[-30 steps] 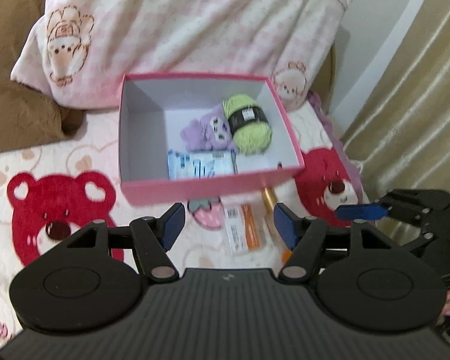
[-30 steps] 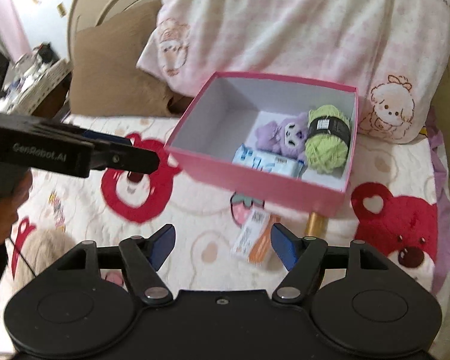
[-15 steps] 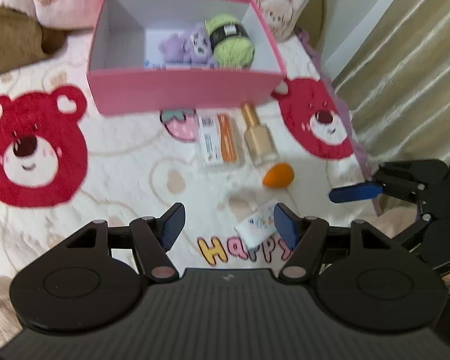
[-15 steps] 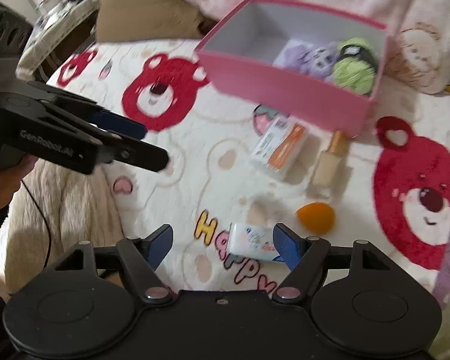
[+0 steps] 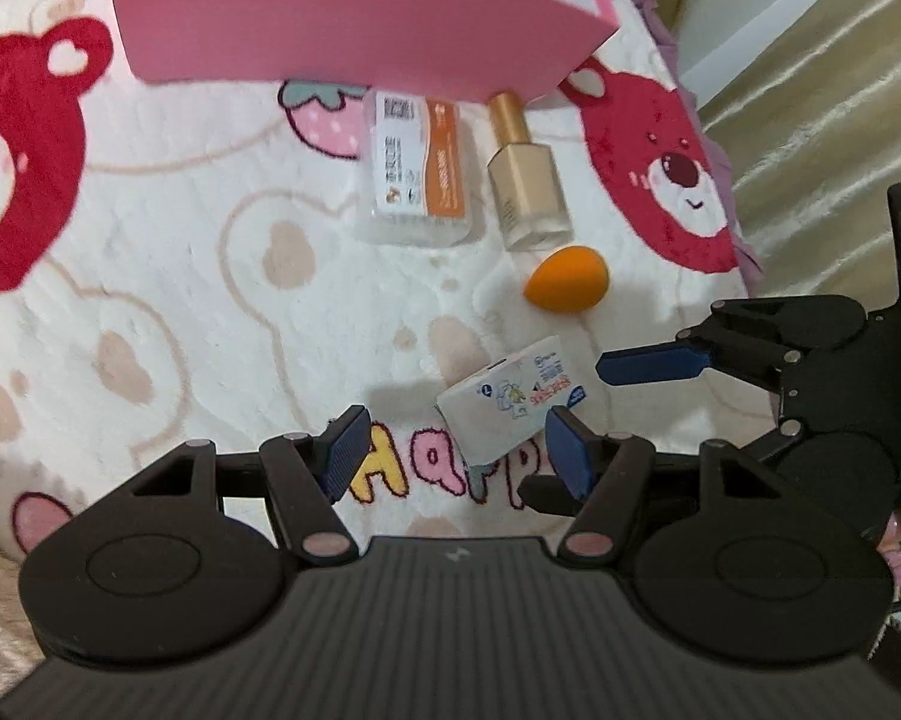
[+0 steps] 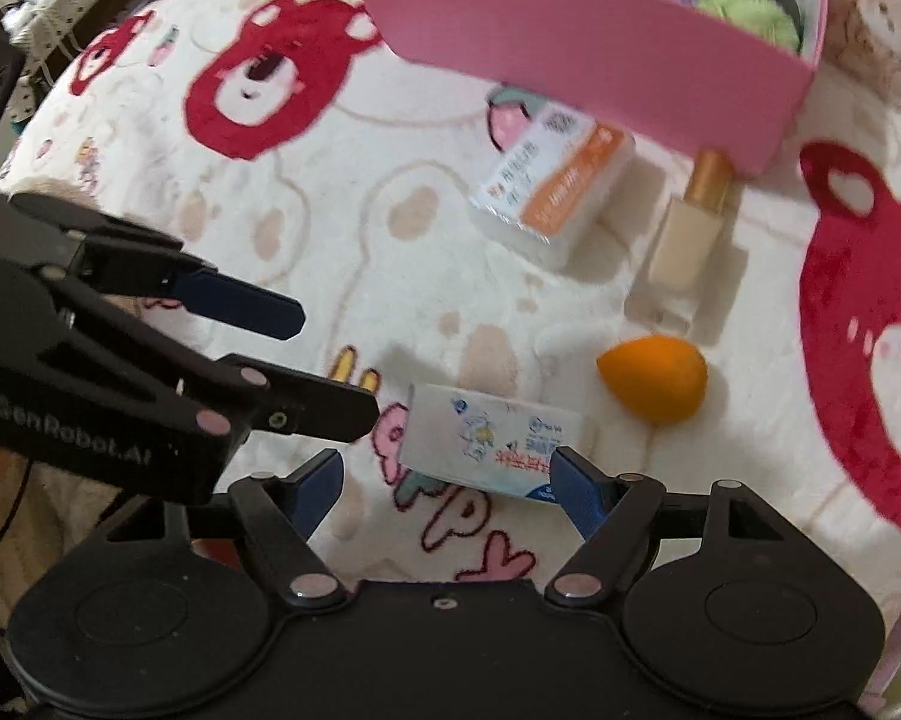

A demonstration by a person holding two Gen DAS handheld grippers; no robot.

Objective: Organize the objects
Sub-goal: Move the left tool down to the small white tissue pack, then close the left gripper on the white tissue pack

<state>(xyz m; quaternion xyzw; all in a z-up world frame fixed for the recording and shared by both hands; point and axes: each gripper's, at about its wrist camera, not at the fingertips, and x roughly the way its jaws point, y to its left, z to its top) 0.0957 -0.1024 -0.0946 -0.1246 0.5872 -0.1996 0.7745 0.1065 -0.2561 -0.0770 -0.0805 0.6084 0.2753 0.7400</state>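
Left gripper (image 5: pixel 453 450) stands wide open in its own view, holding nothing; the small white tissue pack (image 5: pixel 519 405) lies on the blanket (image 5: pixel 180 276) between its blue fingertips, nearer the right one, long axis slanting from near-left up to far-right. Beyond the pack, ahead and slightly right, sits the orange sponge (image 5: pixel 567 283), its narrow tip pointing right. Farther ahead lie the gold-capped bottle (image 5: pixel 525 183), cap pointing away toward the pink box (image 5: pixel 354 24), and just left of it the orange-and-white packet (image 5: pixel 417 171), both with long axes running away from the tool. The right gripper (image 5: pixel 624 396) reaches in from the right, its jaws apart

From the right wrist, the right gripper (image 6: pixel 444 477) is likewise wide open and empty, the tissue pack (image 6: pixel 492 441) lying between its fingertips with one corner at the right fingertip, long axis running left to right, tilted slightly down to the right. The sponge (image 6: pixel 654 381) sits ahead-right, the bottle (image 6: pixel 693 234) beyond it, the packet (image 6: pixel 555 183) ahead, the box (image 6: pixel 582 42) farthest. The left gripper (image 6: pixel 330 366) enters from the left, open
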